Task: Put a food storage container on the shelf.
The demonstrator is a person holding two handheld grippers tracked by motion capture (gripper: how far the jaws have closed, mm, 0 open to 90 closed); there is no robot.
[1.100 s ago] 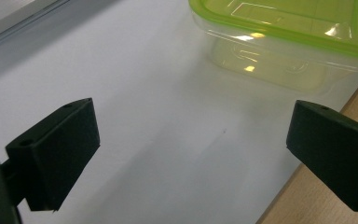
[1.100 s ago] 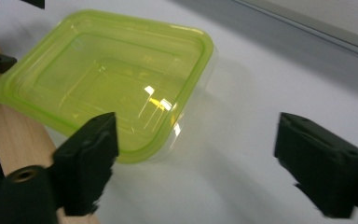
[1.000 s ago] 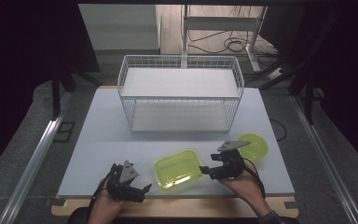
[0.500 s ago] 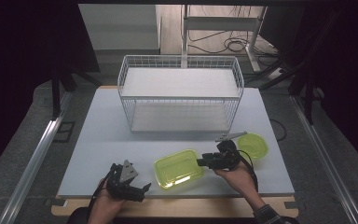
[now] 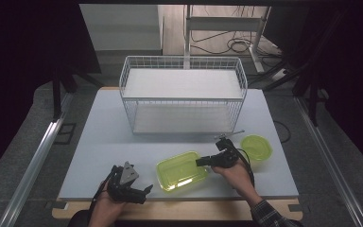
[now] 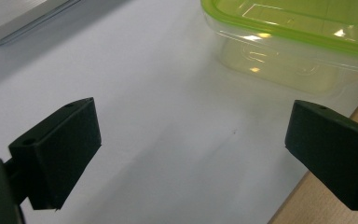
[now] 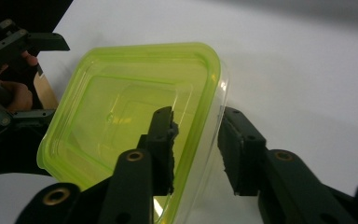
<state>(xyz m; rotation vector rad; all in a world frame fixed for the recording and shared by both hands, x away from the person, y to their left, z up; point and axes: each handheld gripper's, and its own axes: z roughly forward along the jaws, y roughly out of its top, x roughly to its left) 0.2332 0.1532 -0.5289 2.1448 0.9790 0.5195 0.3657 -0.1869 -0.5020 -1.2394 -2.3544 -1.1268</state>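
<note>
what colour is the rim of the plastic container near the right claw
Bright yellow-green, on the container; its walls are clear. Shows best in the right gripper view.

Left gripper (image 5: 144, 191) held low at the near table edge, jaws spread wide. Right gripper (image 5: 202, 161) pointing left, jaws part closed.
</note>
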